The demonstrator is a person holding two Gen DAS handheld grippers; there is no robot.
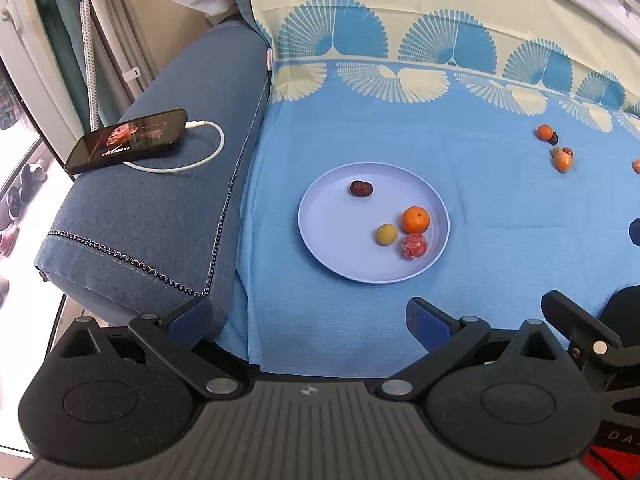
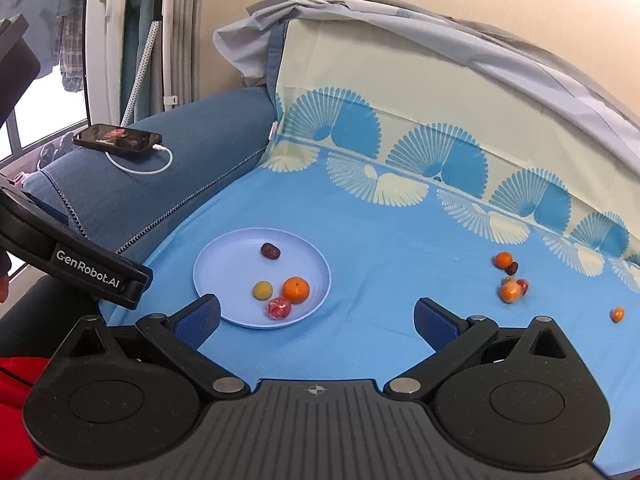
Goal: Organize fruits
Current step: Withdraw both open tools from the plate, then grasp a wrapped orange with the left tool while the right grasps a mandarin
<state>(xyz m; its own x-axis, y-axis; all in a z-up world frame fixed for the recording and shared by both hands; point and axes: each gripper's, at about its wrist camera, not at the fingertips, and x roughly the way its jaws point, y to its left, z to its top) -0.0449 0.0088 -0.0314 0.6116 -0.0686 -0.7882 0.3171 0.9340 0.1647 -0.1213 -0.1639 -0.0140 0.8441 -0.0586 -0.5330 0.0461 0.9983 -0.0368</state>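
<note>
A pale blue plate [image 1: 332, 240] [image 2: 224, 268] lies on the blue cloth. On it are an orange [image 1: 415, 219] [image 2: 296, 290], a yellow-green fruit [image 1: 386, 235] [image 2: 262, 291], a red wrapped fruit [image 1: 414, 246] [image 2: 279, 308] and a dark red date [image 1: 361, 188] [image 2: 271, 251]. A loose cluster of small fruits [image 1: 560, 152] [image 2: 510, 280] sits to the right, with a lone small orange [image 2: 617, 314] further right. My left gripper [image 1: 308, 320] is open and empty, near the plate's front. My right gripper [image 2: 316, 318] is open and empty, just right of the plate.
A blue sofa armrest [image 1: 160, 208] [image 2: 132, 192] on the left carries a phone [image 1: 128, 140] [image 2: 118, 138] with a white charging cable. The patterned cloth climbs the backrest [image 2: 400, 100] behind. The left gripper's body [image 2: 72, 256] shows at the left of the right wrist view.
</note>
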